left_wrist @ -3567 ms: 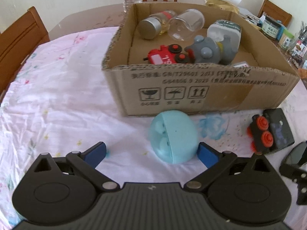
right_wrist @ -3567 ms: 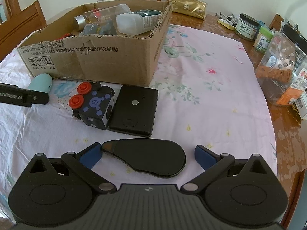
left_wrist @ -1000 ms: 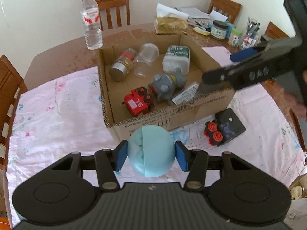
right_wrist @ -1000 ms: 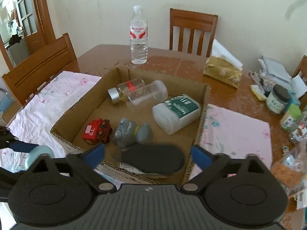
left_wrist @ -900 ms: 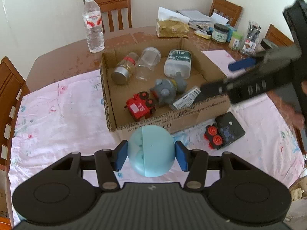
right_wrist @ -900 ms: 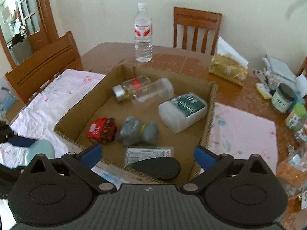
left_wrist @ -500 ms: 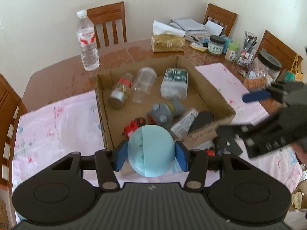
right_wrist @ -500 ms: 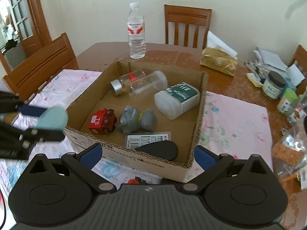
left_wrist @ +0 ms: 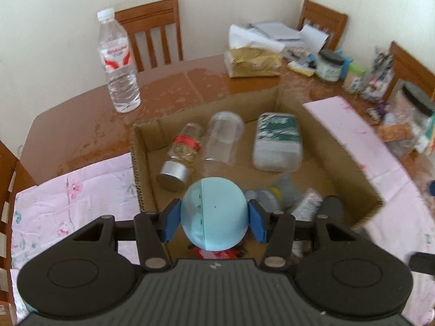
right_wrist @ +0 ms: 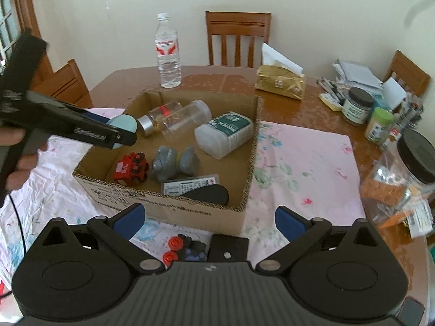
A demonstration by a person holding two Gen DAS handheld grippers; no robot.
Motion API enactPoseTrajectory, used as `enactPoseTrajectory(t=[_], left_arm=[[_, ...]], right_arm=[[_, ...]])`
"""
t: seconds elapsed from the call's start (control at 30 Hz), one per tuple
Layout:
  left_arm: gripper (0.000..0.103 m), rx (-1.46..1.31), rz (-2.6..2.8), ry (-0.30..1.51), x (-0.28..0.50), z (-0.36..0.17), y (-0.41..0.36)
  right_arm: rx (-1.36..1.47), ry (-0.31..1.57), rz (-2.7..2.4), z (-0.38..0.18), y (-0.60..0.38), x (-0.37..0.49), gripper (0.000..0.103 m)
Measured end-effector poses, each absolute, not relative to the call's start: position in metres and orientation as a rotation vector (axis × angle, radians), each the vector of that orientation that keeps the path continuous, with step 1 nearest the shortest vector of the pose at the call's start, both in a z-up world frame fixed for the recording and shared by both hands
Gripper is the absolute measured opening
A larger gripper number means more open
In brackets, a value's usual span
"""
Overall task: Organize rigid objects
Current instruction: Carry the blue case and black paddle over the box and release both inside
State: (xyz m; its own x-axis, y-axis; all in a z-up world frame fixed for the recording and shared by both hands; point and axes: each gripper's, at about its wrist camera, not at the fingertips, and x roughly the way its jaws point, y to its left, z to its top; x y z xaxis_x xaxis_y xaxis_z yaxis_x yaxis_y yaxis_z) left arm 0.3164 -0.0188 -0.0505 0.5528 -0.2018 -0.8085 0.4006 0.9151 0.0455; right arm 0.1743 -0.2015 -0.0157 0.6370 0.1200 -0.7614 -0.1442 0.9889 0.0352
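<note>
Left gripper (left_wrist: 214, 218) clamps the light-blue egg-shaped toy (left_wrist: 214, 214), blue pads pressed on both its sides. Toy is held in the air above the near-left part of the cardboard box (right_wrist: 190, 212), not resting on anything. In the right wrist view the same toy (right_wrist: 123, 125) shows at the tip of the left gripper, over the box's left wall, with a hand (right_wrist: 16, 160) on the handle.

Right gripper (right_wrist: 209, 218) has its tongs wide apart with nothing between them. It hangs in front of the box's near wall.

Inside the box: red toy train (right_wrist: 131, 168) in the near-left corner; grey elephant figure (right_wrist: 174, 163) just right of it; white bottle with green label (right_wrist: 224, 133) lying toward the far-right; clear jar (right_wrist: 187, 119) and metal-capped jar (right_wrist: 159, 118) lying side by side at the far-left; flat black oval item (right_wrist: 208, 194) with a labelled packet (right_wrist: 190, 184) against the near wall.

Outside the box, in front of its near wall: black block toy with red wheels (right_wrist: 185, 247) and a flat black device (right_wrist: 228, 248), side by side, partly hidden by the right gripper's body.

Behind the box: water bottle (right_wrist: 167, 51) upright on the bare table (right_wrist: 217, 77). Behind and right of the box: gold tissue pack (right_wrist: 280, 84). Box sits on a pink floral cloth (right_wrist: 301, 163).
</note>
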Motion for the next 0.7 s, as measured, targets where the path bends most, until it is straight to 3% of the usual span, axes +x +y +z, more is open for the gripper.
enactPoseTrajectory(t=[0.27, 0.3, 0.37, 0.4, 0.47, 0.7], left_arm=[[0.052, 0.257, -0.318, 0.943, 0.334, -0.07, -0.015], [0.055, 0.261, -0.312, 0.935, 0.334, -0.069, -0.015], [0.082, 0.271, -0.301, 0.913, 0.332, -0.065, -0.016], [0.09, 0.273, -0.294, 0.889, 0.329, -0.062, -0.016], [0.095, 0.281, -0.287, 0.862, 0.325, -0.056, -0.017], [0.095, 0.25, -0.282, 0.839, 0.307, -0.038, -0.012]], right_arm=[[-0.004, 0.905, 0.082, -0.023, -0.213, 0.164, 0.103], [-0.004, 0.907, 0.079, -0.023, -0.214, 0.164, 0.103], [-0.001, 0.909, 0.079, -0.023, -0.215, 0.163, 0.103], [0.0, 0.909, 0.081, -0.024, -0.215, 0.163, 0.103], [-0.002, 0.911, 0.082, -0.024, -0.214, 0.164, 0.103], [-0.022, 0.901, 0.093, -0.024, -0.212, 0.165, 0.103]])
